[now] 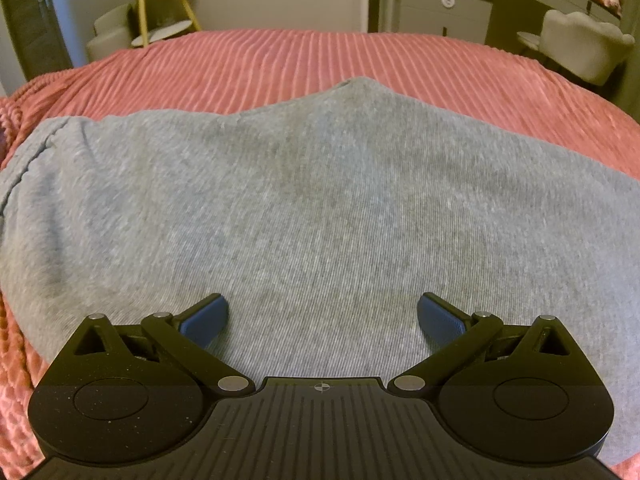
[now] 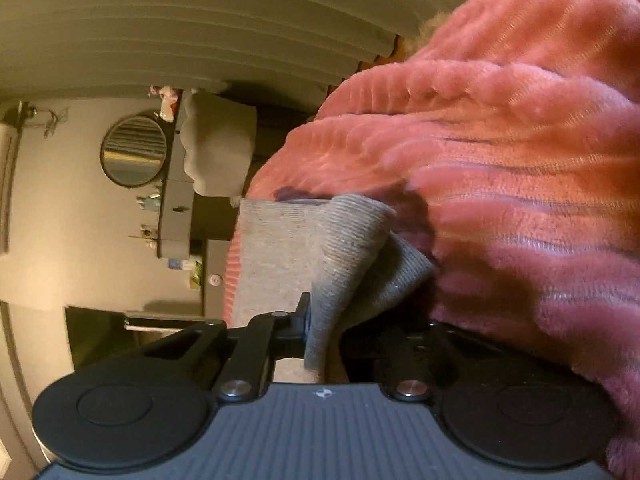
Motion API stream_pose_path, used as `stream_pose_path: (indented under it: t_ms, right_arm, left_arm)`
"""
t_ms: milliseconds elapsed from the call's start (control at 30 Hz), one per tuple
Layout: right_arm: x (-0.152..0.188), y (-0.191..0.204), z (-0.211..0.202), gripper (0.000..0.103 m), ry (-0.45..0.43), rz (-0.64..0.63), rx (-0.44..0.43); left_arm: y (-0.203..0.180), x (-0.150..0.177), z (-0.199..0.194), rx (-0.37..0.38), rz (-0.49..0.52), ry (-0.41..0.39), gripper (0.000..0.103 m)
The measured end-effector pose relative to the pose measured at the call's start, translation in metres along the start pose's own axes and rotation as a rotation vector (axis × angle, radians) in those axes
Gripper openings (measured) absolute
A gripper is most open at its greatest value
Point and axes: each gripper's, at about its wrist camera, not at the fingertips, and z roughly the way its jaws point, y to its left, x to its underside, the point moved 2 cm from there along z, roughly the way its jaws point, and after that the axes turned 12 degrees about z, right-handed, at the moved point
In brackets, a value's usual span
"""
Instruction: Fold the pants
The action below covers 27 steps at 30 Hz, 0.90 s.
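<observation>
Grey knit pants (image 1: 312, 208) lie spread across a pink ribbed blanket (image 1: 280, 60) on a bed. My left gripper (image 1: 322, 316) is open just above the near part of the pants, with its blue pads (image 1: 204, 320) wide apart and nothing between them. In the right wrist view the camera is rolled on its side. My right gripper (image 2: 320, 332) is shut on a ribbed edge of the grey pants (image 2: 344, 248), which bunches up out of the jaws against the pink blanket (image 2: 520, 160). Its right finger is hidden by the cloth.
Beyond the bed's far edge stand a yellow-legged side table (image 1: 160, 4), a grey cabinet (image 1: 444, 12) and a pale chair (image 1: 580, 48). A round mirror (image 2: 134, 150) hangs on the wall in the right wrist view.
</observation>
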Motion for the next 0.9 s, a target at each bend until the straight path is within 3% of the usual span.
stream_pose_path:
  t_ms: [167, 267, 367, 467, 633, 733, 800, 900]
  right_arm:
    - [0.006, 0.011, 0.006, 0.009, -0.022, -0.099, 0.078]
    - [0.002, 0.010, 0.005, 0.009, -0.024, -0.020, 0.079]
    - [0.010, 0.026, 0.001, 0.009, -0.046, -0.104, 0.111]
    - [0.027, 0.053, -0.008, 0.009, -0.048, -0.222, 0.038]
    - [0.037, 0.067, 0.003, 0.009, -0.063, -0.314, 0.201]
    - [0.042, 0.081, -0.001, 0.009, -0.083, -0.322, 0.205]
    - [0.057, 0.105, -0.002, 0.009, -0.090, -0.421, 0.208]
    - [0.109, 0.160, 0.001, 0.009, -0.085, -0.666, 0.178]
  left_arm:
    - [0.000, 0.000, 0.000, 0.000, -0.001, 0.003, 0.103]
    - [0.000, 0.000, -0.001, 0.004, -0.006, 0.005, 0.103]
    - [0.000, 0.000, -0.003, 0.008, -0.012, 0.011, 0.103]
    - [0.000, 0.000, -0.004, 0.017, -0.017, 0.014, 0.103]
    - [0.002, 0.002, -0.007, 0.033, -0.028, 0.019, 0.103]
    - [0.004, 0.005, -0.014, 0.057, -0.041, 0.017, 0.103]
    - [0.006, 0.007, -0.021, 0.070, -0.051, -0.006, 0.103]
    - [0.012, 0.009, -0.037, 0.065, -0.069, -0.056, 0.103]
